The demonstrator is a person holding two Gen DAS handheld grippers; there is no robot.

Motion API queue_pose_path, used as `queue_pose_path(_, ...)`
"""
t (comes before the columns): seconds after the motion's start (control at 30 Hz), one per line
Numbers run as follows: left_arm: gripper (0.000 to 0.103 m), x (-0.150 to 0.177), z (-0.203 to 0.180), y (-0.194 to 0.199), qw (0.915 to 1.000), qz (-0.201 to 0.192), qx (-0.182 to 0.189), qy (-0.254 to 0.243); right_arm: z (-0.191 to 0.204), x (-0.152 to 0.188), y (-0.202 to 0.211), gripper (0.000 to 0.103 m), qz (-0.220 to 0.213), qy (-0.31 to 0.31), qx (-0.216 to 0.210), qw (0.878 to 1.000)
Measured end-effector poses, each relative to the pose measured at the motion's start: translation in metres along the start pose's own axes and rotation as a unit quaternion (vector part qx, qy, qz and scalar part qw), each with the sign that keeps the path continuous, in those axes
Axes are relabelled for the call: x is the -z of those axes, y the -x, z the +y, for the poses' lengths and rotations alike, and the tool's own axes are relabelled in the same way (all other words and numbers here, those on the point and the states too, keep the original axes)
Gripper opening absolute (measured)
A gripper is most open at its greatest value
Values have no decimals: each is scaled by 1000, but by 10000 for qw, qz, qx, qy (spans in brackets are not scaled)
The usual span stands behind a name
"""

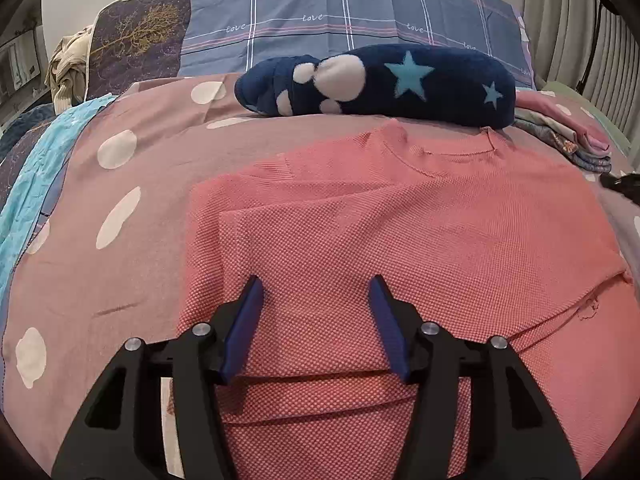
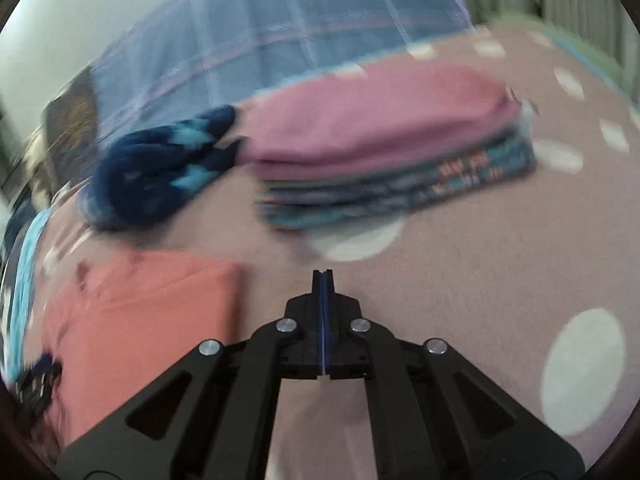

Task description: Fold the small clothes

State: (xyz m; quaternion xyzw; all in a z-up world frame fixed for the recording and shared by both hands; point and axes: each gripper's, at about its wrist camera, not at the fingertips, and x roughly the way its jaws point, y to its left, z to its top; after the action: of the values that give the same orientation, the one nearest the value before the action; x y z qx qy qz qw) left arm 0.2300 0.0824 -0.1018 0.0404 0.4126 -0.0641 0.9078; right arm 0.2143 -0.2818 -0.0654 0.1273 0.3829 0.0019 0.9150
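Observation:
A coral-pink knit shirt (image 1: 400,232) lies on the bed, collar at the far end, its left side and sleeve folded in over the body. My left gripper (image 1: 316,288) is open just above the shirt's near part, with nothing between its blue fingers (image 1: 248,320). In the blurred right wrist view the same shirt (image 2: 152,320) lies at lower left. My right gripper (image 2: 323,274) is shut and empty over the bare bedspread to the right of the shirt. Its dark tip shows at the right edge of the left wrist view (image 1: 624,184).
The bedspread (image 1: 120,240) is dusty pink with white dots. A navy plush item with stars (image 1: 380,84) lies beyond the collar. A stack of folded clothes (image 2: 400,156) sits at the right. Plaid pillows (image 1: 340,16) lean at the headboard. A curtain (image 1: 580,32) hangs right.

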Motion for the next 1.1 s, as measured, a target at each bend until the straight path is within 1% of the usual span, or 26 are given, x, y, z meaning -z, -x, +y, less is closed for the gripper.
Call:
queue_pose_path(0.07, 58, 0, -1, 1, 10000, -11, -27, -21, 34, 18, 17, 4, 135, 465, -720, 9962)
queue_pose_path(0.1, 58, 0, -1, 1, 10000, -16, -20, -13, 48, 30, 19, 4, 264, 687, -823, 9939)
queue_pose_path(0.13, 58, 0, 0, 1, 10000, -17, -10, -3, 54, 39, 17, 6, 389, 831, -779, 9927)
queue_pose_path(0.17, 59, 0, 1, 1, 10000, -18, 20, 22, 58, 50, 12, 6, 541, 955, -592, 9922)
queue_pose_path(0.2, 59, -1, 2, 1, 10000, -19, 42, 38, 52, 67, -2, 5, 773, 1037, -111, 9915)
queue_pose_path(0.23, 60, 0, 2, 1, 10000, -20, 65, 52, 45, 74, -10, 0, 738, 1040, -79, 9918)
queue_pose_path(0.27, 60, -1, 3, 0, 9999, -13, 88, 60, 39, 78, -10, 0, 583, 961, -259, 9933)
queue_pose_path(0.3, 60, -1, 3, 1, 9999, -8, 96, 64, 33, 75, -8, 0, 634, 748, -392, 9944)
queue_pose_path(0.37, 60, -2, 6, 8, 9998, -10, 153, 133, 28, 71, -2, 0, 693, 429, -301, 9962)
queue_pose_path(0.4, 60, -1, 7, 14, 9996, -20, 197, 193, 30, 73, 7, 0, 687, 369, -239, 9967)
queue_pose_path(0.43, 61, 2, 11, 24, 9991, -80, 292, 290, 34, 80, 20, 5, 628, 459, -335, 9964)
queue_pose_path(0.5, 63, 19, 17, 53, 9955, -305, 831, 331, 44, 93, 43, 8, 498, 774, -551, 9942)
queue_pose_path(0.53, 63, 25, 18, 59, 9953, -287, 875, 295, 43, 100, 47, 14, 553, 888, -593, 9927)
queue_pose_path(0.57, 63, 38, 19, 65, 9963, -174, 814, 220, 41, 104, 47, 18, 631, 902, -583, 9922)
queue_pose_path(0.6, 63, 52, 20, 68, 9975, -17, 686, 145, 35, 118, 45, 22, 801, 904, -538, 9912)
queue_pose_path(0.63, 63, 62, 21, 68, 9981, 98, 602, 91, 29, 128, 47, 22, 749, 891, -603, 9914)
queue_pose_path(0.67, 71, 77, 24, 71, 9987, 175, 468, 18, 22, 133, 52, 22, 661, 837, -714, 9917)
queue_pose_path(0.7, 74, 88, 28, 77, 9992, 120, 389, 6, 19, 135, 57, 21, 667, 752, -742, 9922)
queue_pose_path(0.77, 76, 102, 39, 90, 9988, 110, 447, 192, 13, 136, 65, 21, 682, 523, -769, 9933)
queue_pose_path(0.83, 76, 114, 48, 99, 9976, 119, 568, 390, 16, 140, 65, 22, 702, 519, -795, 9930)
queue_pose_path(0.93, 76, 129, 49, 108, 9973, 80, 599, 408, 12, 154, 85, 22, 655, 560, -800, 9931)
queue_pose_path(0.97, 75, 132, 50, 111, 9972, 69, 611, 434, 11, 156, 86, 22, 648, 527, -797, 9933)
queue_pose_path(1.0, 72, 135, 50, 114, 9970, 56, 617, 454, 5, 160, 94, 24, 651, 472, -757, 9939)
queue_pose_path(1.07, 59, 138, 49, 119, 9970, 25, 630, 456, -1, 168, 100, 25, 656, 376, -793, 9940)
queue_pose_path(1.1, 55, 140, 49, 122, 9969, 13, 651, 447, -3, 171, 104, 25, 649, 346, -795, 9941)
